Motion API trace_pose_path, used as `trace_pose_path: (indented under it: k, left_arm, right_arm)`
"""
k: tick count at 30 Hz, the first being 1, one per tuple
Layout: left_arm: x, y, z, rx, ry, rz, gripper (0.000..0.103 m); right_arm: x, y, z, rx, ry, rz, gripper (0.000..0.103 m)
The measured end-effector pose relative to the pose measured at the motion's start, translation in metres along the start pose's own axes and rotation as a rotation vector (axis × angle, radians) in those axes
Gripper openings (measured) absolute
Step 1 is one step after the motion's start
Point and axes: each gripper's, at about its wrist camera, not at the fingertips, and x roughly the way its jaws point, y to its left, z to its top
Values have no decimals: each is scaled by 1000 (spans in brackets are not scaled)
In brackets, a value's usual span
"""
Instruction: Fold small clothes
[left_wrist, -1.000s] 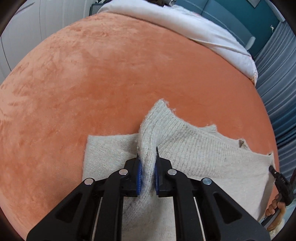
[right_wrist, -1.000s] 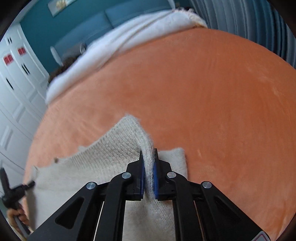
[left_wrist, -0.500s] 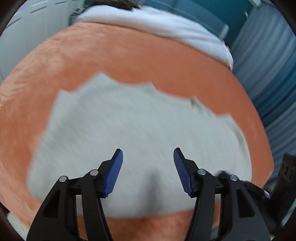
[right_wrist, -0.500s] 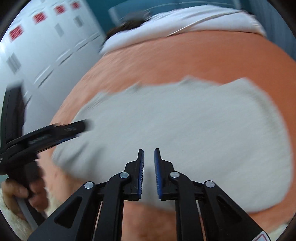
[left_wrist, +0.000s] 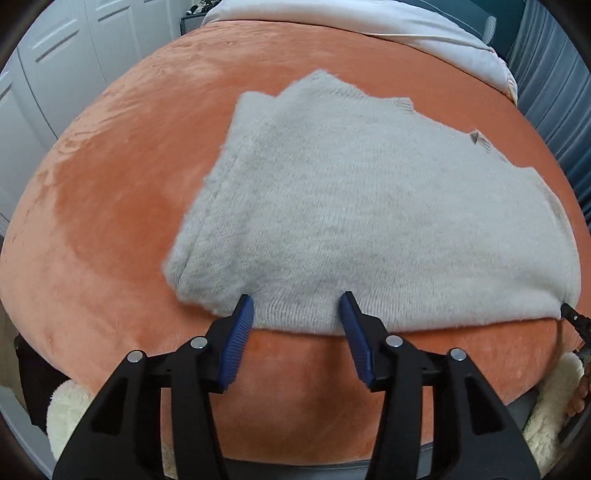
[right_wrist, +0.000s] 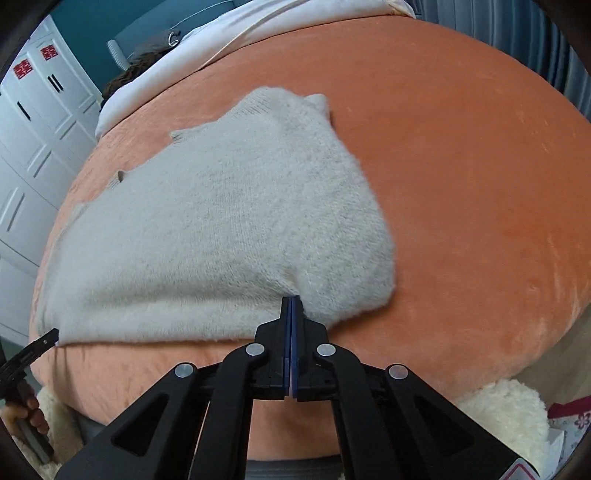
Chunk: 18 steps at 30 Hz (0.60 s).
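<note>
Grey knit sweater (left_wrist: 369, 206) — lying folded and flat on the orange blanket (left_wrist: 122, 192), its near edge close to the blanket's near rim. Left gripper (left_wrist: 297, 306) — jaws spread after a slight closing, tips over the sweater's near hem, nothing pinched. Right gripper (right_wrist: 291, 301) — pads pressed together at the near hem; whether any knit is caught cannot be told.

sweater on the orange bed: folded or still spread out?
Folded. The sweater lies doubled on the orange bed: a rounded fold edge runs along its near side, layered edges show at its left end, and no sleeves stick out.
</note>
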Motion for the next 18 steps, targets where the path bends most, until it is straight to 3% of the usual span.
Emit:
trace_pose_path:
  k: [2,3,8,12,15,18]
  left_arm:
    - [-3,-1,0,-27,1,1,48]
    - [-7,-4,0,-34,2,-2,48]
    - [-20,-30,8,7,-37,-17,51]
    - [-12,-43,13,19,-24,-15,52]
    - [-2,-42,9,20,8,2,52]
    - [8,-30,4,8,27,4,56]
  right_arm:
    - [-7,14,-4,-28,-15,-54,0]
    - [-11,25,-5,-50,-29,-57,7]
    - [-20,101,-2,-160,-36,98,11]
    - [4,151,-6,-275,-24,91,11]
    - [30,159,-18,-346,27,24,11]
    - [22,152,-23,-364,23,41,10]
